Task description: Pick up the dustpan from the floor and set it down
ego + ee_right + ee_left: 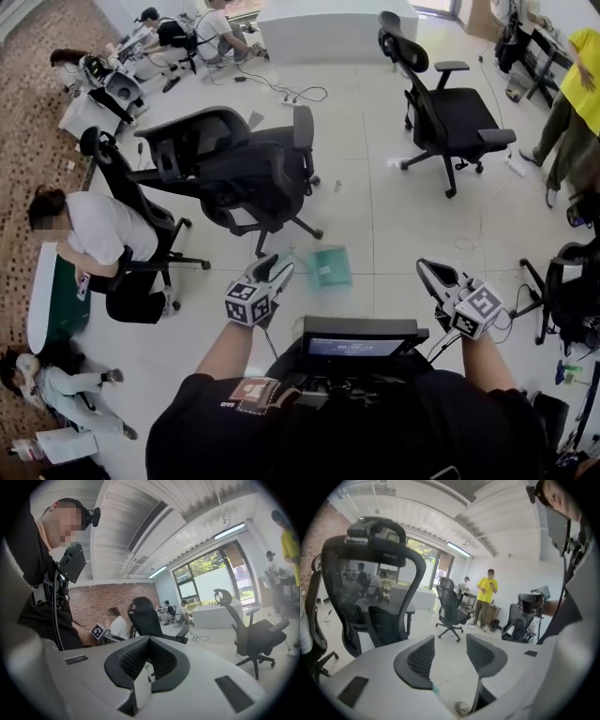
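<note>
One dustpan [330, 265] on the floor [394, 216]; left hand-held gripper [450, 641] released (empty), right hand-held gripper [149, 640] clenched

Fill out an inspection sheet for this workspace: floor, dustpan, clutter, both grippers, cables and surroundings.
surface: pale tiled floor, with patterned carpet along the left side.
job's things: green dustpan lies on the floor ahead of the grippers; neither touches it.
clutter: black office chair stands just behind the dustpan.
grippers: left gripper open, nothing between its jaws; right gripper shut and empty.
cables: cords trail over the floor at the far end.
surroundings: second chair, seated person in white, standing person in yellow.
</note>
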`<move>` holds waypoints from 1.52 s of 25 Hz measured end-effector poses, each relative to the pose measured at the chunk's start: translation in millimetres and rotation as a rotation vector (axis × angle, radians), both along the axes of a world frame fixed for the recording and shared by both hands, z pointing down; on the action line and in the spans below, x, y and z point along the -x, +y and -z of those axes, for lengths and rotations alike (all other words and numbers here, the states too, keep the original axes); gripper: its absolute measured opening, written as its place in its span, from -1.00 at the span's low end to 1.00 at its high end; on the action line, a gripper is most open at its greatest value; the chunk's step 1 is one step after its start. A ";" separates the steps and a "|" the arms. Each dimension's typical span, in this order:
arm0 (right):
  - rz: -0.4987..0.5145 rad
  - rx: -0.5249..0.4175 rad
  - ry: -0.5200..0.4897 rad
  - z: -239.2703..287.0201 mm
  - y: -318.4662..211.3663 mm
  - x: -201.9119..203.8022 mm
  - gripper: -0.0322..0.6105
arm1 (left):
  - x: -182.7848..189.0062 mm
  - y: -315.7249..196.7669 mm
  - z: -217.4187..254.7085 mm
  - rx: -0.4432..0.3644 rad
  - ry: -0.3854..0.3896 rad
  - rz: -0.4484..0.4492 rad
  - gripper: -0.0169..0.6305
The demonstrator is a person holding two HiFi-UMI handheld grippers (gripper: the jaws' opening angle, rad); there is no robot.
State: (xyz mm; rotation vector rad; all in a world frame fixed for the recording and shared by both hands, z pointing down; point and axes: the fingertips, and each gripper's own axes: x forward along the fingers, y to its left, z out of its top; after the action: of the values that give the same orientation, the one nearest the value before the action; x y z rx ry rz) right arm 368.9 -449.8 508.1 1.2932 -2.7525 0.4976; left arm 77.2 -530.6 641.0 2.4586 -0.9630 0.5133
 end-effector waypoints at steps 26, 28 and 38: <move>-0.027 -0.081 0.055 88.9 376.8 252.5 -0.87 | 268.4 439.4 179.6 -0.215 0.408 -0.176 -0.89; -0.050 -0.074 0.048 84.2 408.1 261.9 -0.87 | 267.3 456.7 174.8 -0.201 0.436 -0.210 -0.89; -0.064 -0.094 0.020 84.8 587.1 207.0 -0.87 | 171.9 604.6 191.6 -0.200 0.450 -0.303 -0.89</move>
State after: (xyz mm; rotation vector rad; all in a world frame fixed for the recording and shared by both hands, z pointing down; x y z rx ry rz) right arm 161.9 137.3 423.3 1.4023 -2.7562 0.3615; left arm -94.6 74.0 449.4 2.7446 -0.4813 -0.0580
